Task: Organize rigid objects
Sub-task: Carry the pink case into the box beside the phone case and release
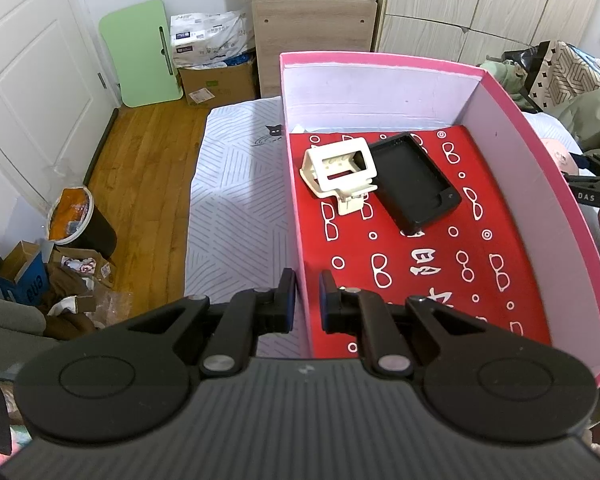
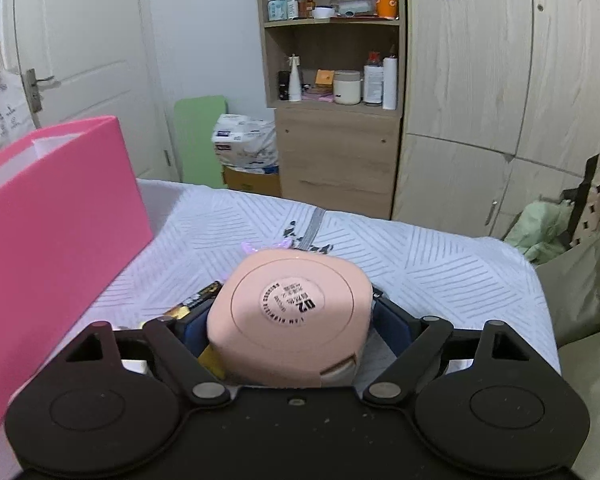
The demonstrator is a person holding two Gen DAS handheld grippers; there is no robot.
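Left wrist view: left gripper [image 1: 307, 296] hangs over the near left wall of the pink box [image 1: 540, 168], one finger outside the wall, one inside. Jaws stand a little apart, nothing between them. Box sits on the striped bed sheet [image 1: 236, 200]; its floor is a red cloth [image 1: 420, 272] w/ white glasses print. On the cloth, toward the far end: a cream plastic frame [image 1: 338, 170] and a black tray [image 1: 416, 182] just beside it on the right, edges touching or overlapping. Right gripper [image 1: 592, 194] shows past the box's right wall.

Right wrist view: right gripper [image 2: 290, 320] is clamped on a pink compact case [image 2: 290, 312], round label w/ "02" facing the cam, blue pads pressing both sides. Case is held above the sheet, right of the box. A black-and-gold item [image 2: 198, 302] lies on the sheet near the left finger, partly hidden.
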